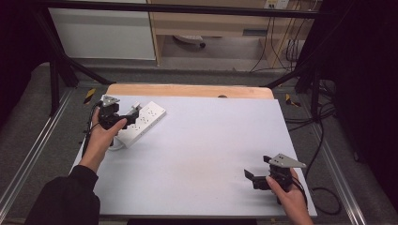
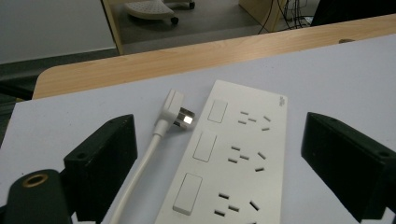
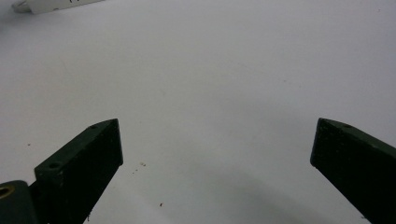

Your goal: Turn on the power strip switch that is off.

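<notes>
High view, white table (image 1: 197, 154) w/ wood far edge, power strip (image 1: 143, 123), left hand-held gripper (image 1: 130, 116) & right hand-held gripper (image 1: 253, 177) both spread apart

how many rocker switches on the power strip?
3 in the left gripper view, in a row down the power strip: far, middle, near. The frame's bottom edge cuts the strip, so more may be hidden.

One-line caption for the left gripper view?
Open left gripper straddles a white plastic power strip, its white plug lying unplugged alongside.
</notes>
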`<state>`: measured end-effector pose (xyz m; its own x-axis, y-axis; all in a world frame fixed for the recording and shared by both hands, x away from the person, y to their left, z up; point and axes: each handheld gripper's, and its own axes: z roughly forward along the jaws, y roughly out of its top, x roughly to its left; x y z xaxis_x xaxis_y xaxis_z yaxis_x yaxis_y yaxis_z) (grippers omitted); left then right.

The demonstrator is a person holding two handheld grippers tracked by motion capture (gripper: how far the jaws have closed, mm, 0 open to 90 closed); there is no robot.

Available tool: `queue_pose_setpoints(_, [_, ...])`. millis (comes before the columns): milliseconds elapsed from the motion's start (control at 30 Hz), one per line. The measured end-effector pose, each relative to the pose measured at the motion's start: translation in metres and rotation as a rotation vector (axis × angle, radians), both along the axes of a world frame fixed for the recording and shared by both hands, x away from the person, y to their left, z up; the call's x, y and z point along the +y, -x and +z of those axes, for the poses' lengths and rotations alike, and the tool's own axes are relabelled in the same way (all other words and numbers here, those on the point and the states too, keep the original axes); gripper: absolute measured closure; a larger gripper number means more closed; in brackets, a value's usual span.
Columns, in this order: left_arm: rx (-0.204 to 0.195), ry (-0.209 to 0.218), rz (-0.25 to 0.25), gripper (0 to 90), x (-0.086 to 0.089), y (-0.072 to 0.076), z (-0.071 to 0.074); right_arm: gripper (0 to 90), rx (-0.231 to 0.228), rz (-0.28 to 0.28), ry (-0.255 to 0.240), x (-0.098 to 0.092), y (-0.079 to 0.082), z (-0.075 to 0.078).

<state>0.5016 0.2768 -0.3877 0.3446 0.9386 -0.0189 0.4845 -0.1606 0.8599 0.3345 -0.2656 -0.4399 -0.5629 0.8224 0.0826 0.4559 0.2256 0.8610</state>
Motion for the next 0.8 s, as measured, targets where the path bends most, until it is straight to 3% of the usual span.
queue_pose_setpoints(233, [0.017, -0.017, 0.018, 13.0, -0.001, -0.004, -0.005, 2.8, 0.008, 0.001, -0.002, -0.001, 0.000, 0.000])
queue_pose_setpoints(467, [0.058, -0.023, 0.018, 14.3, -0.002, -0.009, -0.014, 2.8, 0.005, 0.005, 0.009, -0.001, 0.000, -0.001])
queue_pose_setpoints(800, [0.072, -0.036, 0.002, 22.0, -0.005, -0.011, -0.020, 2.8, 0.012, 0.005, 0.007, -0.002, 0.000, -0.001])
